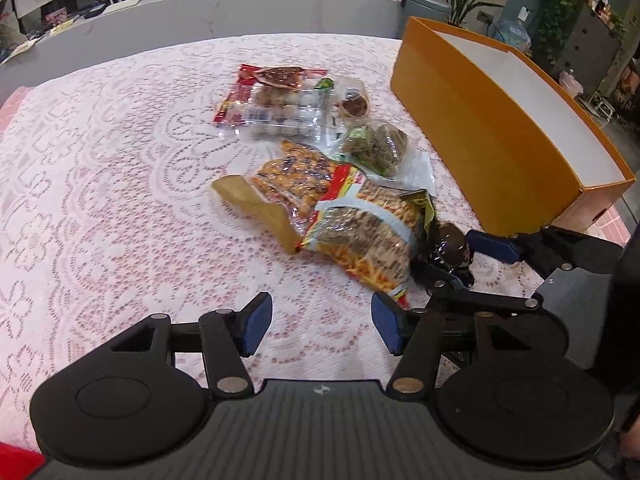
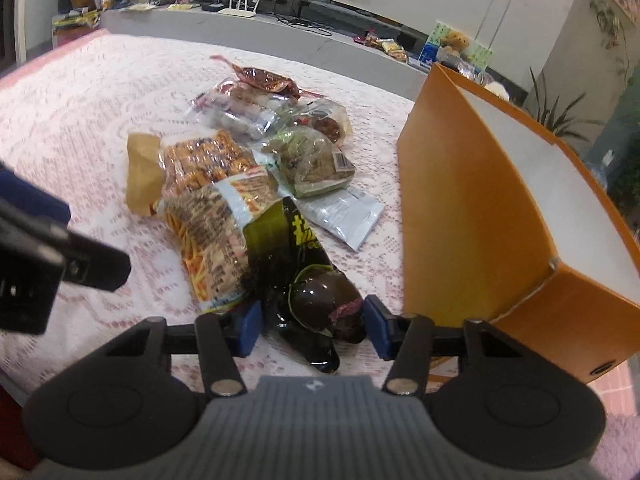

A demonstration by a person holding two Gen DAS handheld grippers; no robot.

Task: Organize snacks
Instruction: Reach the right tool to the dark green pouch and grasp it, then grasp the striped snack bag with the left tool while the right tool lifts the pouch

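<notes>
A heap of snack packs lies on the pink lace tablecloth (image 1: 120,180). It includes a bag of fries-like sticks (image 1: 360,236) (image 2: 212,240), an orange cracker bag (image 1: 296,180), a clear tray of round snacks (image 1: 280,112) and a greenish packet (image 2: 312,160). Nearest to me is a glossy dark pack holding a brown egg-shaped snack (image 2: 320,300) (image 1: 452,246). My right gripper (image 2: 312,324) (image 1: 468,264) straddles this pack low on the cloth, both blue pads against its sides. My left gripper (image 1: 322,320) hovers open over bare cloth just left of the fries bag, with nothing between its fingers.
A tall orange box (image 1: 480,140) (image 2: 460,200) with a white inside stands open-topped on the right, close to the pile. A flat silver pouch (image 2: 344,212) lies between pile and box. A grey counter (image 1: 240,4) with clutter runs behind the table.
</notes>
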